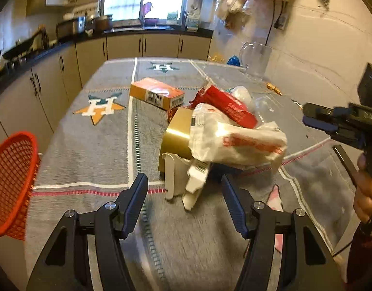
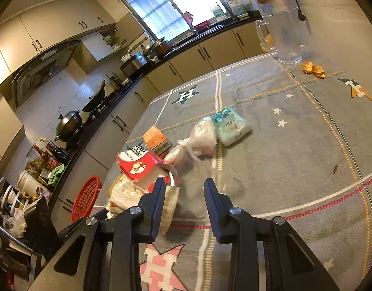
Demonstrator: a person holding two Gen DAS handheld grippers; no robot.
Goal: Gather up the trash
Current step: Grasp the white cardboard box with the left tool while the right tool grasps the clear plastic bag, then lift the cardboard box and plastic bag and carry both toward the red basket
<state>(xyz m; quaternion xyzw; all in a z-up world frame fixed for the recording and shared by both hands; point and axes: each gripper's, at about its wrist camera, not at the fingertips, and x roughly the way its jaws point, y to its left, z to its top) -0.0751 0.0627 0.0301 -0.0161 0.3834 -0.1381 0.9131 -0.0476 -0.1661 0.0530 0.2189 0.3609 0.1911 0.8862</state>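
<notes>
My left gripper (image 1: pixel 184 189), jaws parted and empty, faces the trash pile (image 1: pixel 217 131) dead ahead, nearer than my half-open, empty right gripper (image 2: pixel 184 184).

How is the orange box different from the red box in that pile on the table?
The orange box lies flat on the cloth, apart from the heap; the red box sits tilted on top of the bags. The orange box looks intact; the red box's end is torn open in the right wrist view. Both are cardboard cartons.
</notes>
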